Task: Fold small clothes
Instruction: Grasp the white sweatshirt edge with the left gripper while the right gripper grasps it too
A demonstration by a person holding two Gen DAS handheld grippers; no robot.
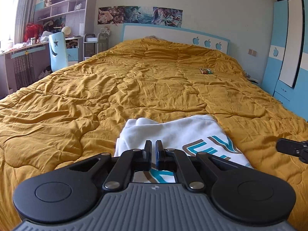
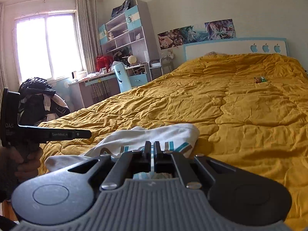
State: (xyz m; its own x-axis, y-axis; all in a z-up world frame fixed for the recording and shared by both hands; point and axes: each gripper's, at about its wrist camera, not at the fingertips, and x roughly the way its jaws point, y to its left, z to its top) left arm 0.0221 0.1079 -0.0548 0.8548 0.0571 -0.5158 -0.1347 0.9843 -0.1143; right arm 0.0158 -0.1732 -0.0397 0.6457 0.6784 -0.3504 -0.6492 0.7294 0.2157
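Left gripper [image 1: 153,144]: jaws nearly together, a thin white fold of the garment [image 1: 173,132] showing in the slit between them, so clamped on cloth. Straight ahead of those jaws and spreading to their right, the white top with teal and brown lettering, bunched, its near edge raised into the jaws, the rest resting on the mustard quilt [image 1: 77,100]. Far beyond the jaws and to their right, a small colourful packet [image 1: 206,71] lying alone on the quilt. Further back, a white and blue headboard [image 1: 173,36]; off to the left of the jaws, a light blue chair [image 1: 57,50] at a cluttered desk [image 1: 25,48]. At the right edge, level with the jaws, the tip of the other gripper.

Right gripper [image 2: 153,145]: jaws drawn close, a strip of white cloth with teal print pinched between them. Same garment [image 2: 163,132] in front of and under these jaws, trailing away to their left in a loose tail on the quilt [image 2: 240,115]. Left of the jaws, the left gripper seen side-on, held by a hand [image 2: 25,159]. Beyond the jaws to the right, the packet [image 2: 260,79]; far left, a bright window [image 2: 46,44].
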